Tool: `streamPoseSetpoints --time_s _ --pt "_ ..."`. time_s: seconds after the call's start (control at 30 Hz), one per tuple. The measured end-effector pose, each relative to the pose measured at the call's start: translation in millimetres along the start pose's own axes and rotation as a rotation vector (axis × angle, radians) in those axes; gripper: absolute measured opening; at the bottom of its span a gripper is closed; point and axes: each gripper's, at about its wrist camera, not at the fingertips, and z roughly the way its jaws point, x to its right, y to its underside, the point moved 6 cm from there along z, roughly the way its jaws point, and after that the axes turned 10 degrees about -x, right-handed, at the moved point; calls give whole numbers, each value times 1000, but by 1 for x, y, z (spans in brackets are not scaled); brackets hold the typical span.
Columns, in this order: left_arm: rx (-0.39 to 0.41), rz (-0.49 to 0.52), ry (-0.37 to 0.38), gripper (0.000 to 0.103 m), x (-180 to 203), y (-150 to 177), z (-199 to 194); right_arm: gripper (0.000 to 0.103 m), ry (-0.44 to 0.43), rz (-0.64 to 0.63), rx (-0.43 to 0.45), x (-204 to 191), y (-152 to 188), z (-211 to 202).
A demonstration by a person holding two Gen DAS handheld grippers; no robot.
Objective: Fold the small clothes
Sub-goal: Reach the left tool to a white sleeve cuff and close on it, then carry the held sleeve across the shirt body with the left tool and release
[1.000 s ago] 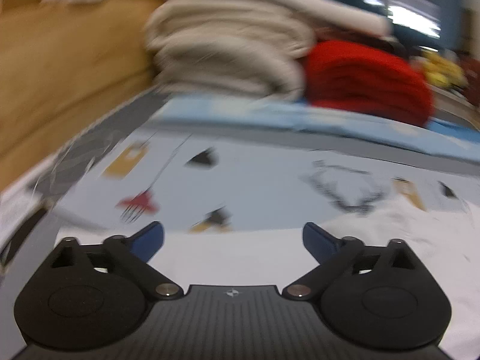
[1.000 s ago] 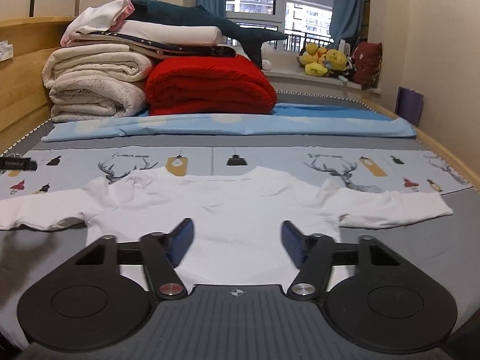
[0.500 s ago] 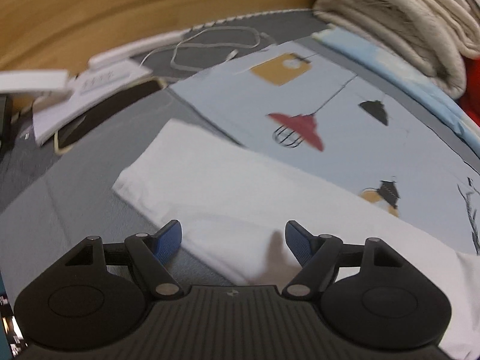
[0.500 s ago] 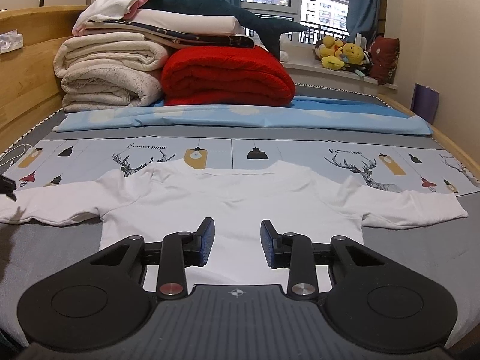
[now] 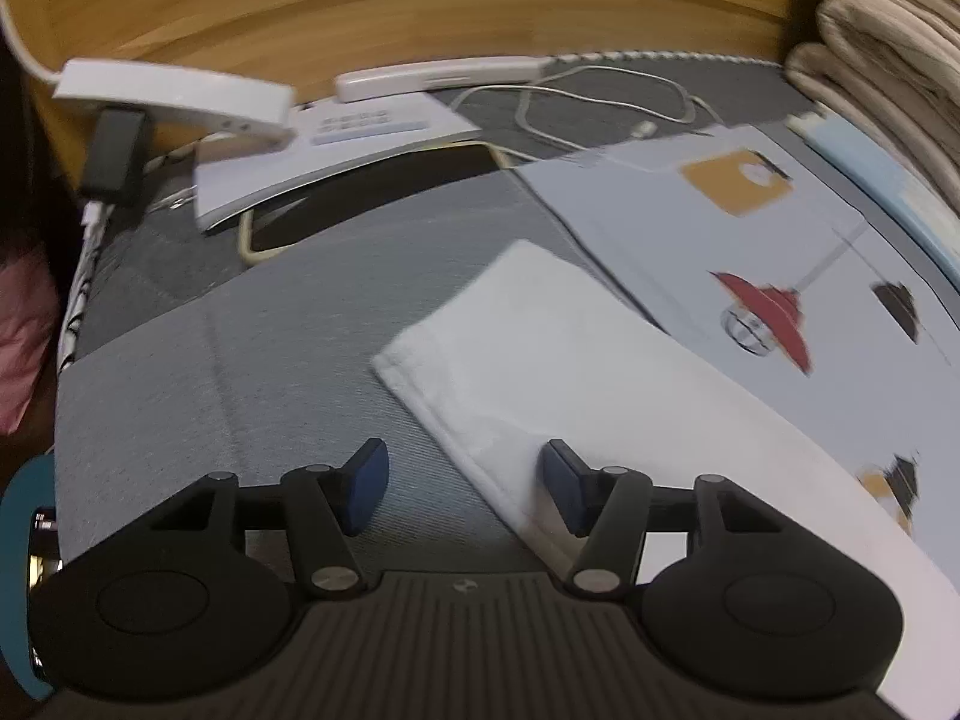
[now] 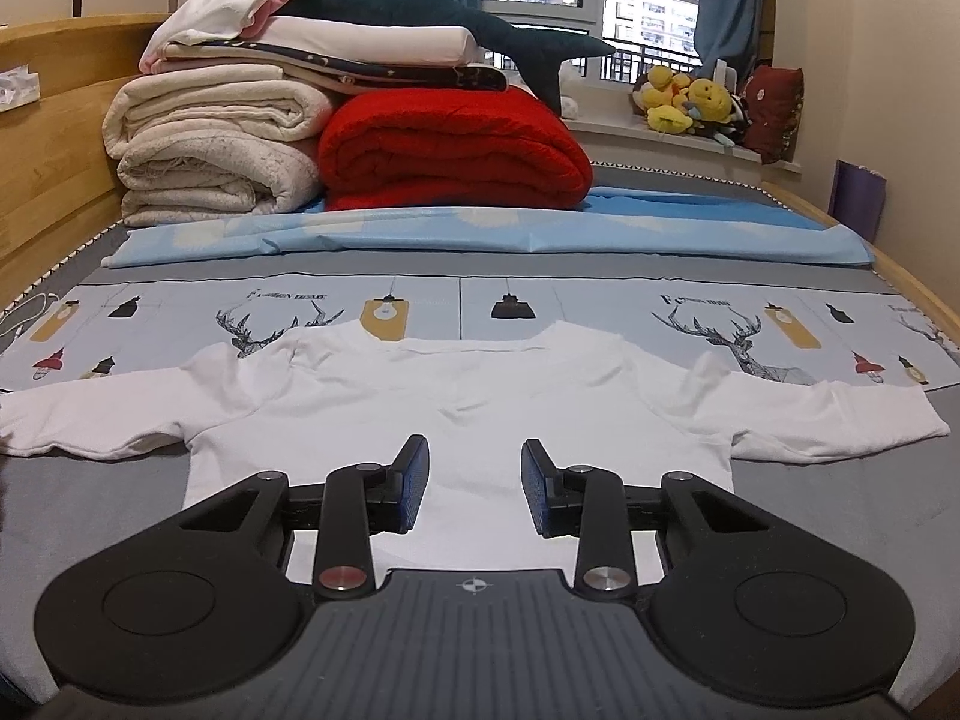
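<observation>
White long-sleeved shirt [image 6: 456,396] flat, sleeves spread, lightly wrinkled.

A plain white long-sleeved cotton shirt [image 6: 456,396] is seen on a pale grey-blue printed bedsheet [image 6: 600,306] patterned with black deer heads, mustard tags and red lamps. At twelve o'clock, a bright red folded blanket [image 6: 450,150] is flanked by cream rolled quilts [image 6: 210,150].
</observation>
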Motion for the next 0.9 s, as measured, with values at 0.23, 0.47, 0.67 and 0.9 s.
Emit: streamPoseSetpoints --time_s 0.23,0.47,0.67,0.9 --pt "47 -35 75 5 13 -2 -11 35 -30 -16 -6 11 -13 17" --pt "200 70 201 5 72 2 -74 33 -131 -128 39 3 -61 26" --pt "252 213 385 5 148 53 -144 29 -227 -216 121 -6 -107 34" --pt "220 393 594 4 225 145 -201 19 -192 -120 64 11 -91 76"
